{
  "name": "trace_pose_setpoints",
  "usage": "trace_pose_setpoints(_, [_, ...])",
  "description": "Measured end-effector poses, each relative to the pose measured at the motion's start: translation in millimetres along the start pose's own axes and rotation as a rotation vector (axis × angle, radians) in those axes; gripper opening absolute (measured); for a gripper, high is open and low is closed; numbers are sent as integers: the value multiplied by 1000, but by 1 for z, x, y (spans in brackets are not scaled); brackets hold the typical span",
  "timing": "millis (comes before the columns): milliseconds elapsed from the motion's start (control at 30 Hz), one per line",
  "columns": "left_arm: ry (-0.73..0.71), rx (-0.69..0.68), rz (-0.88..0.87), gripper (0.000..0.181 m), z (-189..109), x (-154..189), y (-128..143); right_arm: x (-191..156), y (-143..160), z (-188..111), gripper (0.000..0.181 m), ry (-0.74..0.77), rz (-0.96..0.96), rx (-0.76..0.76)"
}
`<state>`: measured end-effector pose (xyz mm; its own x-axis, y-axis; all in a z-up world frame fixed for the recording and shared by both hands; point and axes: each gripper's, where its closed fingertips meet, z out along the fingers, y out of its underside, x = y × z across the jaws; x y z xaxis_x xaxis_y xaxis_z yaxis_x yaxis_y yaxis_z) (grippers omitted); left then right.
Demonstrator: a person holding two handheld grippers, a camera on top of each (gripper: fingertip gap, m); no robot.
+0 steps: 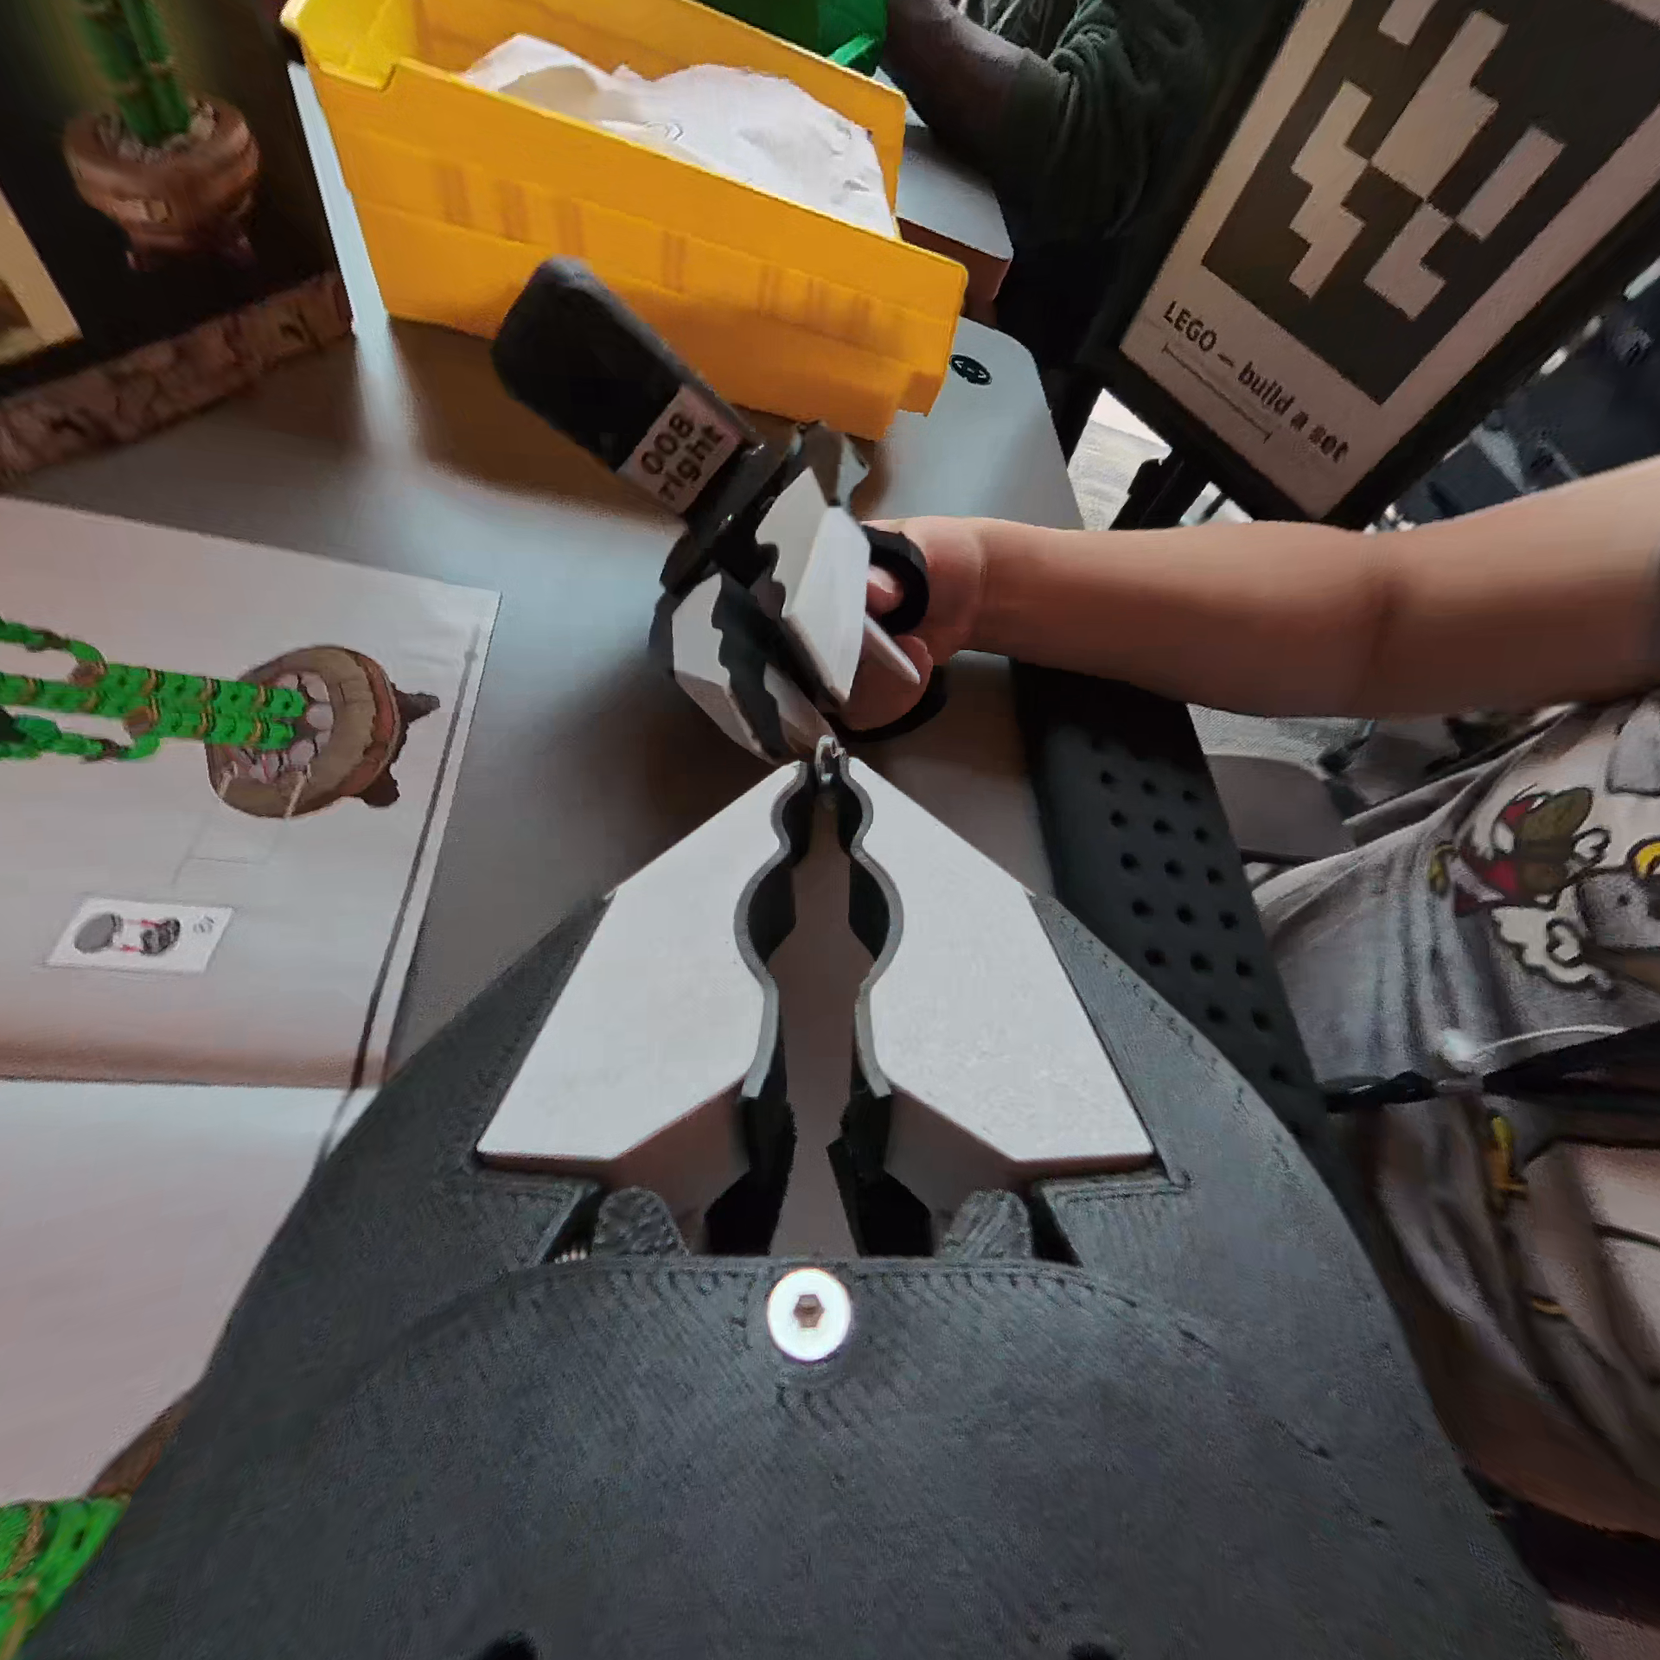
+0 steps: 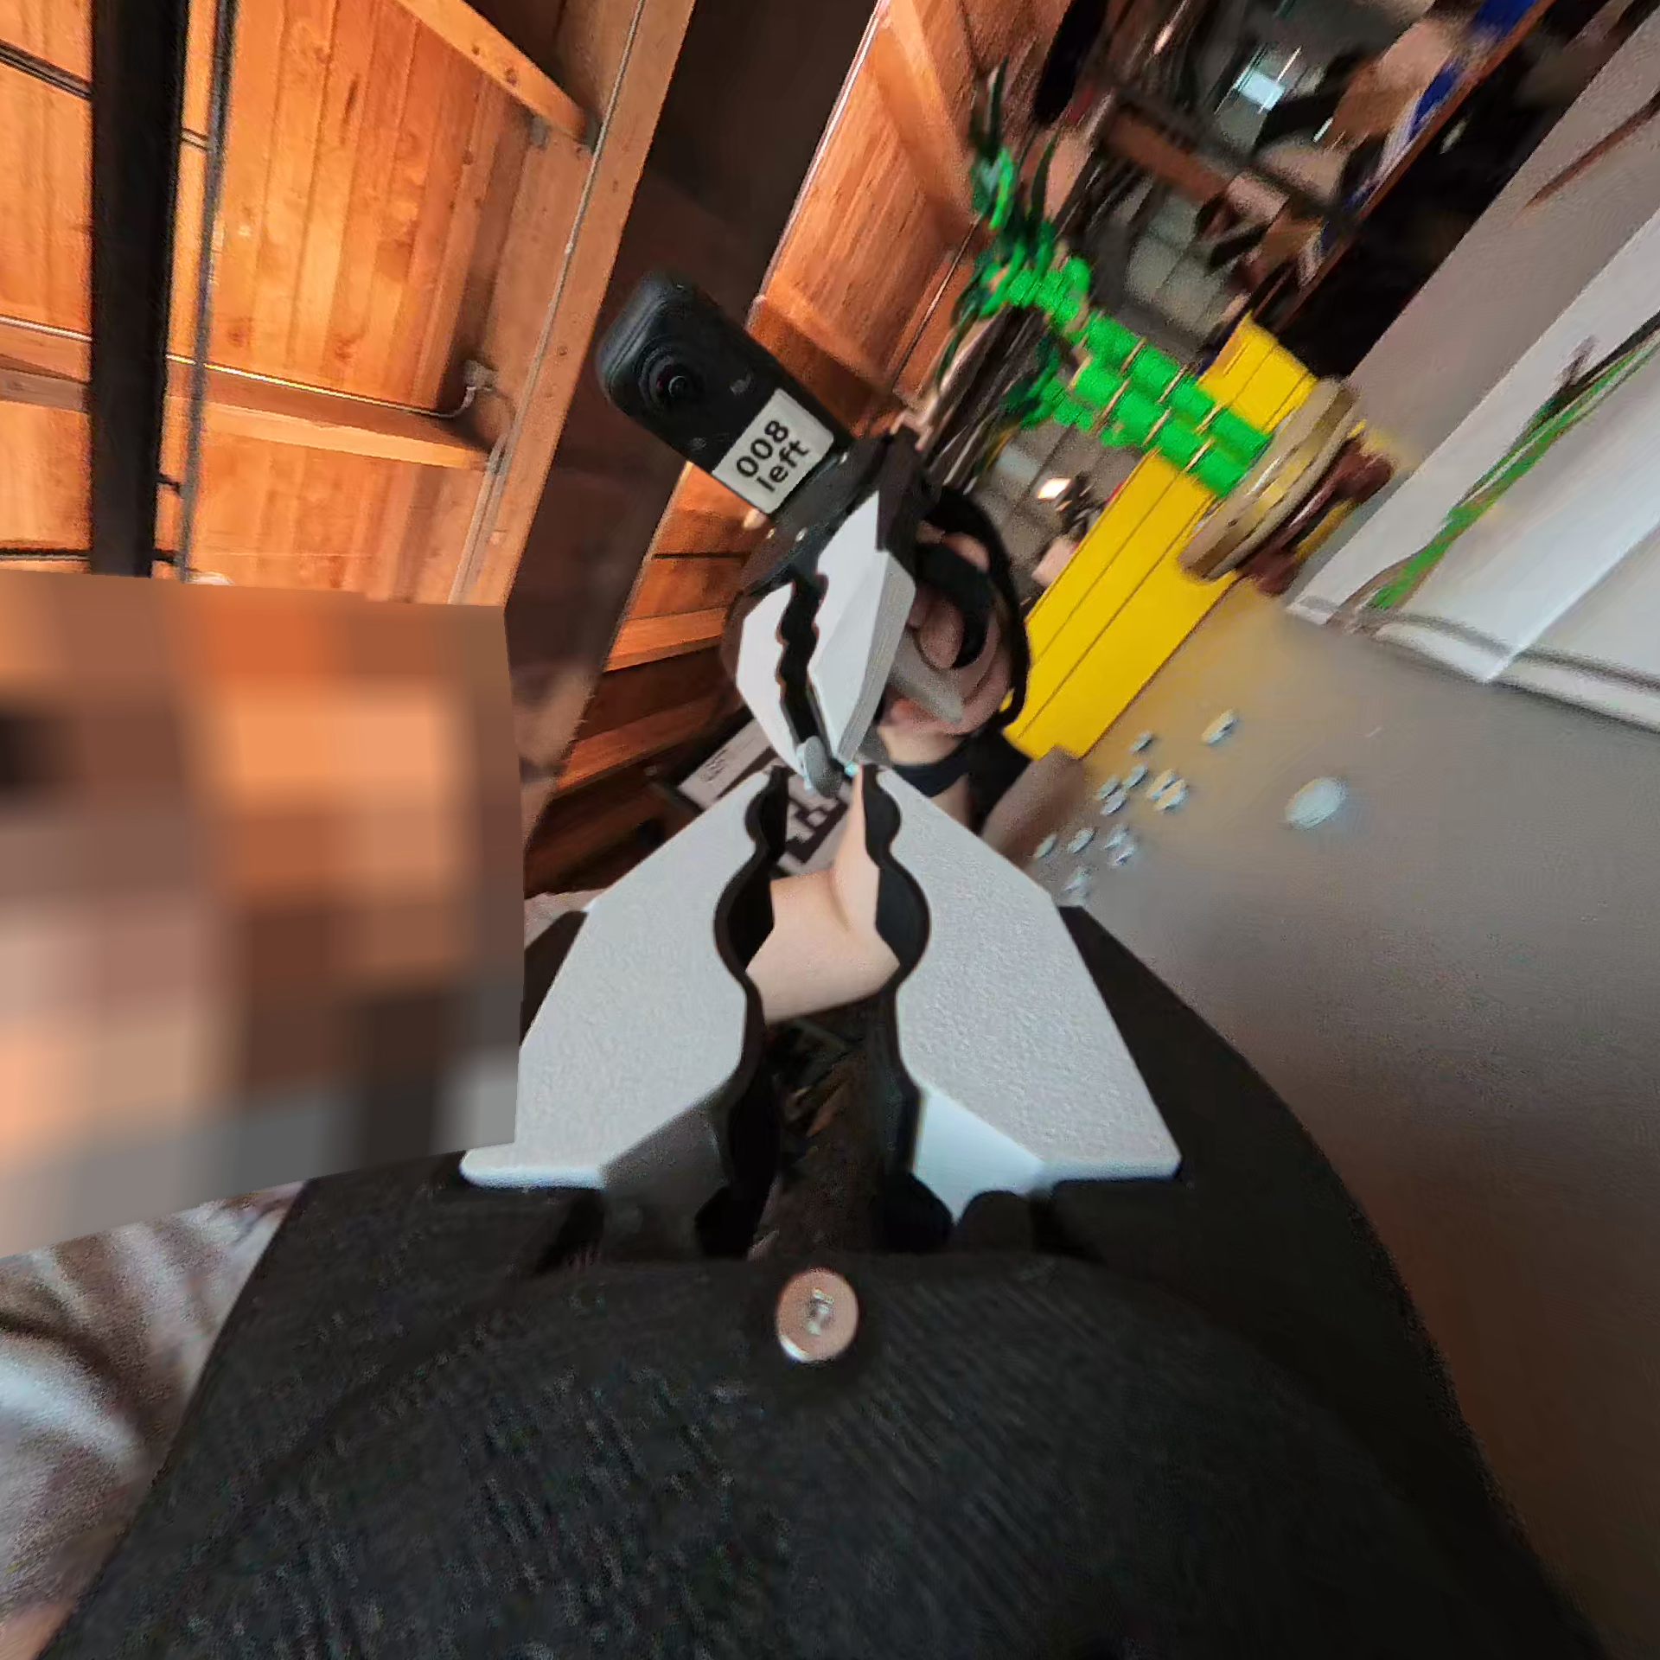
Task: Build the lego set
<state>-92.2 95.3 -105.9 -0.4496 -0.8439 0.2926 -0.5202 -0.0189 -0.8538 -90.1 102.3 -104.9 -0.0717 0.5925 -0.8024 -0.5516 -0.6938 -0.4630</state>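
My left gripper (image 1: 825,777) is shut at its tips on a small grey piece (image 1: 825,751), held above the grey table (image 1: 557,539). My right gripper (image 1: 783,742) faces it tip to tip and touches or nearly touches the piece. In the right wrist view my right gripper (image 2: 820,787) has its jaws slightly parted, and I see nothing between them. The left gripper (image 2: 825,756) holds the grey piece (image 2: 816,763) just beyond those tips. The built green plant (image 2: 1159,386) in its brown pot (image 2: 1284,490) stands on the table behind.
A yellow bin (image 1: 647,260) with white bags stands at the back. The open instruction booklet (image 1: 225,853) lies left, and the set's box (image 1: 144,180) is at the far left. Several small loose pieces (image 2: 1123,813) lie on the table. A marker board (image 1: 1401,207) and a black chair (image 1: 1168,898) are right. Only a small space, under 4 cm, lies between the two pairs of fingers.
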Motion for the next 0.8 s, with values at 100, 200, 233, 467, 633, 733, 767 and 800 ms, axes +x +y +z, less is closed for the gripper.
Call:
trace_pose_setpoints(100, [71, -35, -264, 2, -4, -4, 5, 0, -15, -6, 26, 182, -373, 41])
trace_pose_setpoints(200, [151, -27, -512, 2, -2, -7, 10, -3, -10, 0, 30, 414, -890, -69])
trace_pose_setpoints(233, [154, -36, -562, 2, 0, -10, 15, 1, -3, 2, 33, 484, -1016, -138])
trace_pose_setpoints(467, [111, -23, -660, 3, 4, -26, 25, 27, 12, 7, 31, 676, -1243, -355])
trace_pose_setpoints(633, [124, 6, -690, 3, 5, -30, 24, 29, 9, 9, 28, 695, -1229, -351])
trace_pose_setpoints(733, [110, 2, -679, 3, 6, -29, 24, 31, 6, 8, 18, 727, -1254, -361])
trace_pose_setpoints(767, [105, -1, -677, 2, 7, -29, 24, 32, 4, 7, 12, 742, -1257, -361])
trace_pose_setpoints(800, [108, -3, -679, 2, 8, -29, 25, 31, 3, 5, 8, 748, -1264, -369])
